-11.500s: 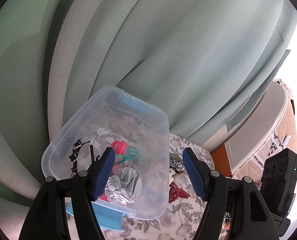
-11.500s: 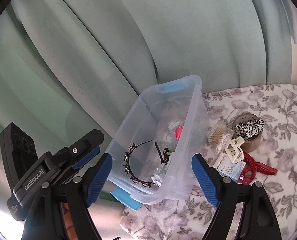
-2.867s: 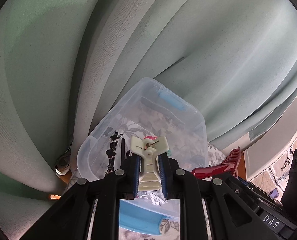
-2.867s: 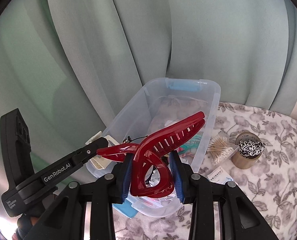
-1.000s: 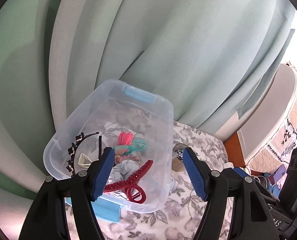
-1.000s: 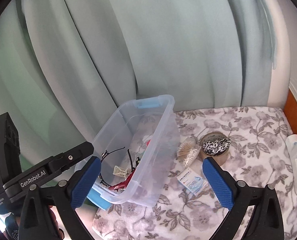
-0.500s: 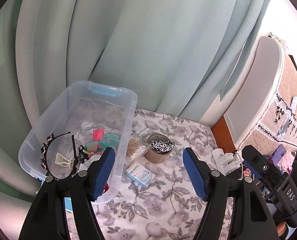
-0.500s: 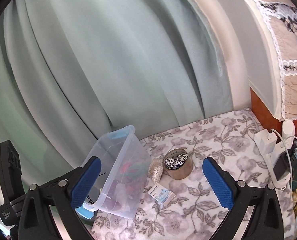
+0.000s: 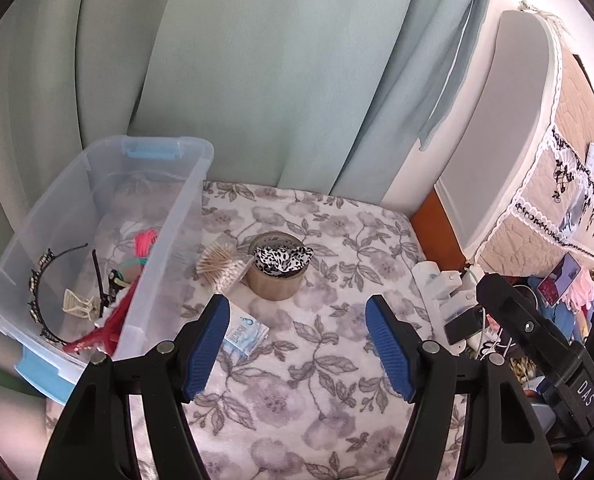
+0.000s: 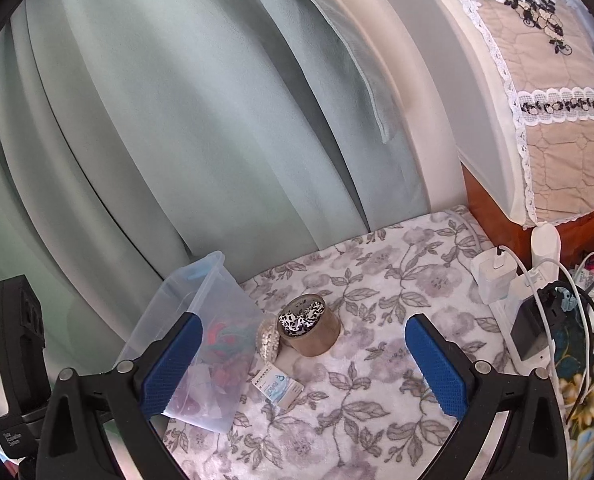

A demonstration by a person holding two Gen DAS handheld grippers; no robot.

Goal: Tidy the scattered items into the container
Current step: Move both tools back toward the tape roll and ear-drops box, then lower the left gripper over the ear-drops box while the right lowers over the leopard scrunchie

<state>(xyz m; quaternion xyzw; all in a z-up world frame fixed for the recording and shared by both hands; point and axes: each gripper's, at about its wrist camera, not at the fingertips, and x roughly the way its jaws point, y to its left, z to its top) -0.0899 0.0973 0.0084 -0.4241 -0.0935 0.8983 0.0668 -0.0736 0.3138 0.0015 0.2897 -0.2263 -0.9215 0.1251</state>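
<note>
A clear plastic bin (image 9: 165, 264) (image 10: 217, 308) with blue latches stands at the left on the floral cloth. Inside lie a black headband (image 9: 41, 280), a cream claw clip (image 9: 79, 305), a red claw clip (image 9: 105, 330) and pink and teal ties (image 9: 141, 252). Right of the bin sit a brown tape roll (image 9: 275, 280) (image 10: 311, 338) with a black-and-white scrunchie (image 9: 283, 258) in it, a bundle of cotton swabs (image 9: 221, 266) (image 10: 269, 340) and a small white-and-blue packet (image 9: 244, 330) (image 10: 277, 388). My left gripper (image 9: 297, 346) and right gripper (image 10: 303, 364) both stand open and empty above the cloth.
Pale green curtains hang behind the table. At the right edge lie a white power strip (image 9: 441, 288) (image 10: 505, 308) with chargers and cables (image 10: 537, 332). Beyond it is a piece of furniture under a lace-trimmed quilted cover (image 10: 557, 80). The other gripper's black body (image 9: 545, 344) shows at the right.
Both views have swung right, away from the bin toward the tape roll, swabs and packet. Both grippers stay open and empty; the cream and red clips lie in the bin.
</note>
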